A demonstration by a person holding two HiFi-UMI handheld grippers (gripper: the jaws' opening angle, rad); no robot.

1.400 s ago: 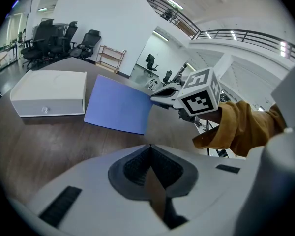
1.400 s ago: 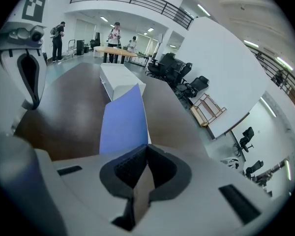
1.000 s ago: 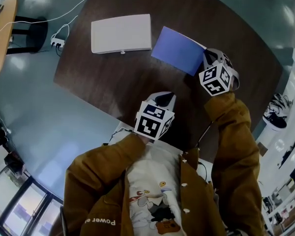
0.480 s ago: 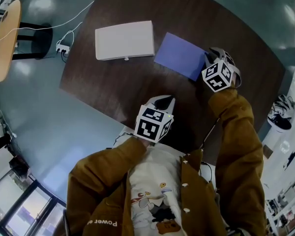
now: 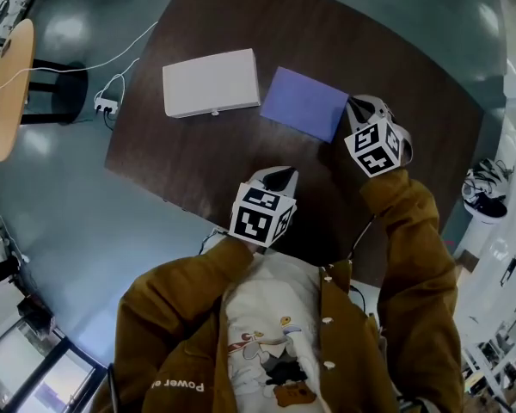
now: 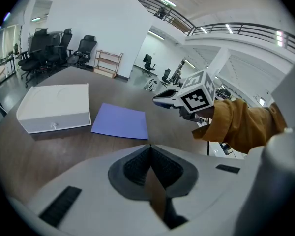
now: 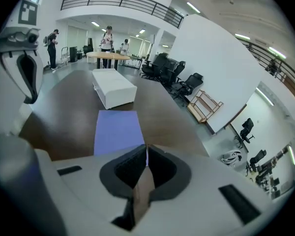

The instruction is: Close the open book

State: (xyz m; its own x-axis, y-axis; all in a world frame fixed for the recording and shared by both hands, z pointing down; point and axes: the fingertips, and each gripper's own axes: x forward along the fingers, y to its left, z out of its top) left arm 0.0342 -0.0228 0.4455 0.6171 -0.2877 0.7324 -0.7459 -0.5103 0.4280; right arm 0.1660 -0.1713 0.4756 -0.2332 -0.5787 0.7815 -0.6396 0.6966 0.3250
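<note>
Purple thin book (image 5: 303, 103) lies flat and shut on the dark wooden table (image 5: 327, 24), right of a white rectangular box (image 5: 211, 83). Right gripper (image 5: 359, 104) sits at its near-right corner, jaws just closed on nothing. Left gripper (image 5: 279, 176) is clenched and empty (nearer the body). Judged: closing is done; next is only to back away.

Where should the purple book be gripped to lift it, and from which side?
Probably its edge farthest from the white box, approached low from that side. The purple book lies closed and flat on the table, so only thin edges offer purchase, and the box sits close to the opposite edge.
</note>
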